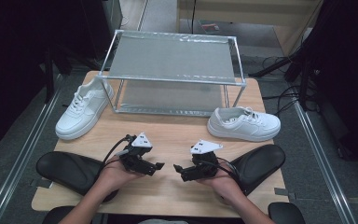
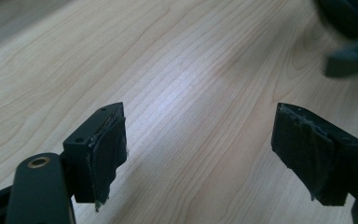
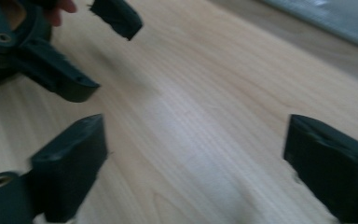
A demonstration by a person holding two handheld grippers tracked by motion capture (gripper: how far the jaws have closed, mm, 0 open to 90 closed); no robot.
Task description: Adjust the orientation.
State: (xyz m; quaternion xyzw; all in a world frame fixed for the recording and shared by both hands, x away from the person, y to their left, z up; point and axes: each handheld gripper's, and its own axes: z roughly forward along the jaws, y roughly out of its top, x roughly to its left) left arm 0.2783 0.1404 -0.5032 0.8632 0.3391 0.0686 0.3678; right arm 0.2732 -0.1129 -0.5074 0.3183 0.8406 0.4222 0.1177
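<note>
Two white sneakers lie on the wooden table (image 1: 177, 133): one (image 1: 81, 112) at the far left beside the rack, the other (image 1: 244, 123) at the right in front of it. My left gripper (image 1: 156, 167) and right gripper (image 1: 179, 171) are held low over the table's near middle, tips pointing at each other with a small gap between. In the left gripper view my left gripper (image 2: 200, 135) is open over bare wood, with the right gripper (image 2: 349, 51) blurred at top right. In the right gripper view my right gripper (image 3: 196, 158) is open too, with the left gripper (image 3: 51, 56) at upper left.
A metal-framed rack (image 1: 172, 72) with two grey mesh shelves stands at the back middle of the table. Black padded rests sit at the near left (image 1: 70, 170) and near right (image 1: 258, 163) corners. Bare wood lies between the grippers and the rack.
</note>
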